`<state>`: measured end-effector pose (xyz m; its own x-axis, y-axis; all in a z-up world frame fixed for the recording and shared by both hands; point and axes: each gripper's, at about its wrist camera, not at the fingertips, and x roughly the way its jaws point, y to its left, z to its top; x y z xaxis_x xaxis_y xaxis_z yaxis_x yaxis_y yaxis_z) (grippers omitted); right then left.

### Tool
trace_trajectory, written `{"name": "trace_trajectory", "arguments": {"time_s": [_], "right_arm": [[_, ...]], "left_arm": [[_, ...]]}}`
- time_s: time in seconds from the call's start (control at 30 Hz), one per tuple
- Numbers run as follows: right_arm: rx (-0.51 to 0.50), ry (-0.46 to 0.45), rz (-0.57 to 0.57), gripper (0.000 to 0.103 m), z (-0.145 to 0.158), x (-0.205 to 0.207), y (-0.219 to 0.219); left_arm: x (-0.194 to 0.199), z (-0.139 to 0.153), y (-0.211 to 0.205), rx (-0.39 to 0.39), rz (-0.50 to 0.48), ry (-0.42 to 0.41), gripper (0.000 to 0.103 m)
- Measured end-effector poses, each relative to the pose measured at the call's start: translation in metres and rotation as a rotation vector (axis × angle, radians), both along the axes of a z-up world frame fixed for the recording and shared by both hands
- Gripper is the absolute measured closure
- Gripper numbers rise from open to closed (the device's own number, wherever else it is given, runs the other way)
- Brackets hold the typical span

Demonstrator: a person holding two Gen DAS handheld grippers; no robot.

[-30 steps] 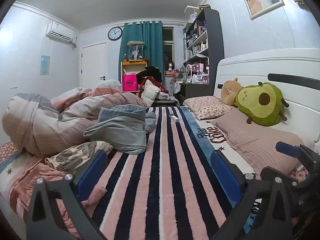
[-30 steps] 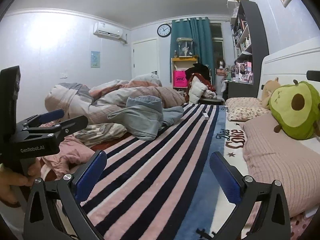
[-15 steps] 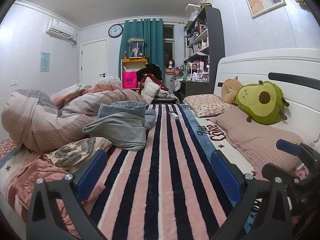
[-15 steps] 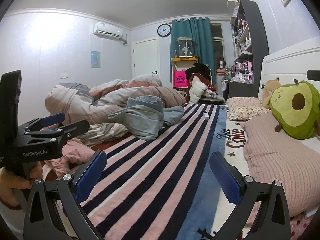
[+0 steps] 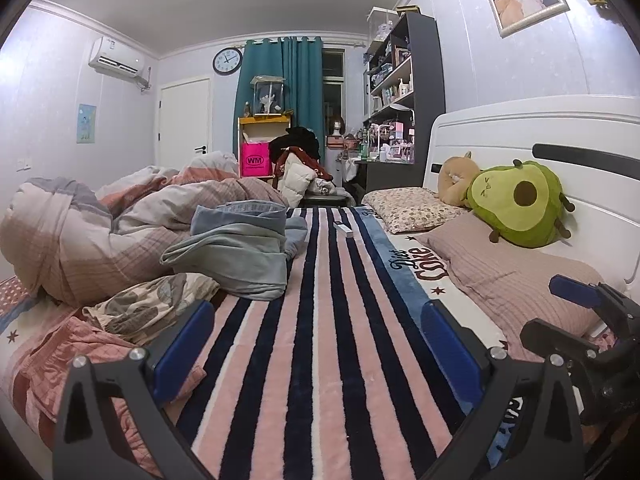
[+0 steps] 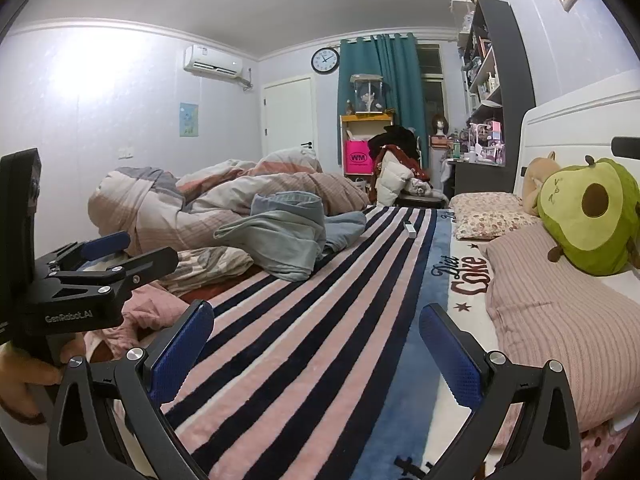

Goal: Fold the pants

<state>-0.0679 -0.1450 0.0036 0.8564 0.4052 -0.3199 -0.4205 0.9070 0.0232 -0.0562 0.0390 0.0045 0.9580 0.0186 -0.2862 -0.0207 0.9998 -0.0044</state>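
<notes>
Both claws spread wide, empty: left claw [image 5: 316,344], right claw [image 6: 316,344], low over striped blanket [image 5: 332,320] near bed's foot-side edge.

Pants [image 5: 240,256] (light blue-grey, crumpled) lie mid-bed, against rumpled duvet [image 5: 80,232], well apart from claws.

Risks: pinching duvet or patterned garment [image 5: 140,304] along with pants; snagging white remote [image 5: 343,229] nearby; grabbing bunched layers, so fold starts twisted.

The pants [image 5: 240,256] are lying crumpled on the bed [image 5: 320,340], left of its centre, in front of the duvet [image 5: 100,232]. A small box [image 5: 344,229] is lying to their right. Pillows [image 5: 500,276] and a plush toy [image 5: 516,204] are resting against the headboard [image 5: 520,128] at right.
</notes>
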Motion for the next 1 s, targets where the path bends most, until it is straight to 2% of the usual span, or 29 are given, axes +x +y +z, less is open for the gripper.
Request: {"name": "trace_trajectory", "arguments": {"time_s": [1.0], "right_arm": [[0.009,0.019,-0.019,0.0,-0.0039,0.0012,-0.008]], "left_arm": [[0.0038,-0.0051,0.0027,-0.023,-0.009,0.008,0.001]]}}
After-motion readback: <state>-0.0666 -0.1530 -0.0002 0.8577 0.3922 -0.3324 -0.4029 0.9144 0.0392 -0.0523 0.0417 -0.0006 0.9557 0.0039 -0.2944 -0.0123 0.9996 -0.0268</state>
